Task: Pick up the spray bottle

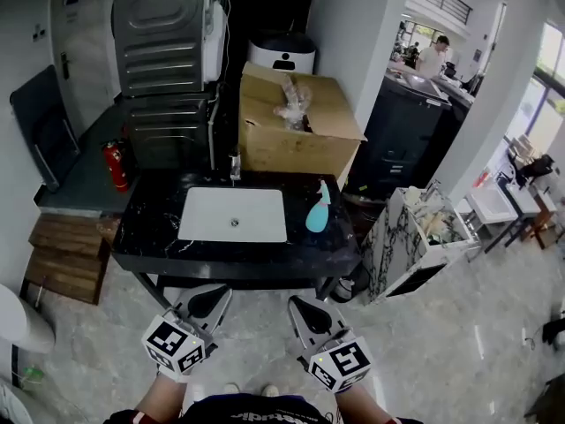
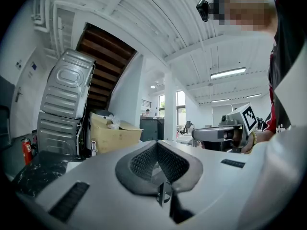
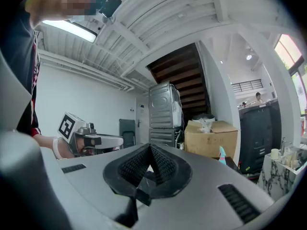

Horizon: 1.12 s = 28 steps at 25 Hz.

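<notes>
Closest to me are my two claws, held level side by side over the pale floor, short of the counter. My left claw (image 1: 214,293) has its jaws pressed together to a point with nothing between them. My right claw (image 1: 301,305) is the same, pads meeting at the tip and pinching nothing.

Just ahead of both tips runs the front edge of the black counter (image 1: 150,237). A white rectangular sink (image 1: 233,215) is set into the middle of its top. The spray bottle (image 1: 318,210), pale teal, stands upright on the counter just beside the sink's right edge, towards the back. It lies well apart from both claws, ahead of my right claw and a little to its right, and further right across the sink from my left. In the right gripper view it shows to the right of my closed tips, low in front of the cardboard box (image 1: 296,131).

That box sits behind the counter, and a red fire extinguisher (image 1: 115,166) stands off the counter's far left corner.
</notes>
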Each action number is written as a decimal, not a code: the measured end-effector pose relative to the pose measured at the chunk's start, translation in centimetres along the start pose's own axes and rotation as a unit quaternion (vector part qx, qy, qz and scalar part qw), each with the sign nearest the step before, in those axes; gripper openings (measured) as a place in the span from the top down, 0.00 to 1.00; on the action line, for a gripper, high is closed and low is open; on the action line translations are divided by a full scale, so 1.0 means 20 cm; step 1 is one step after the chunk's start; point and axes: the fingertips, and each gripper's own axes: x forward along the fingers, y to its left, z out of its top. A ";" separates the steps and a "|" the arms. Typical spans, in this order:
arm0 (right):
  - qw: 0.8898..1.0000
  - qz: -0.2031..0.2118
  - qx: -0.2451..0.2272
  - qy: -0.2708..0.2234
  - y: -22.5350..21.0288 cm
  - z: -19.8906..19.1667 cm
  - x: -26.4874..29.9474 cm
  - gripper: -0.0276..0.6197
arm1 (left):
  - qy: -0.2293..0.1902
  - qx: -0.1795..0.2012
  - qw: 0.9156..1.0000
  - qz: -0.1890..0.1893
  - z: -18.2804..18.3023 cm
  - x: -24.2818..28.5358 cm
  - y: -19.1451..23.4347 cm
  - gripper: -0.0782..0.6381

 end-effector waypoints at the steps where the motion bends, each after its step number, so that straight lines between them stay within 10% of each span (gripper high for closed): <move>1: 1.000 -0.001 0.000 0.000 -0.02 0.00 -0.01 0.90 | 0.000 0.001 1.000 0.000 0.00 0.02 -0.01 0.87; 16: 1.000 -0.008 0.015 -0.008 -0.31 -0.06 -0.18 0.90 | 0.010 0.011 1.000 0.010 -0.05 0.25 -0.19 0.87; 28: 1.000 -0.013 0.021 0.018 -0.53 -0.13 0.23 0.90 | 0.005 -0.005 1.000 0.007 -0.11 0.54 0.25 0.87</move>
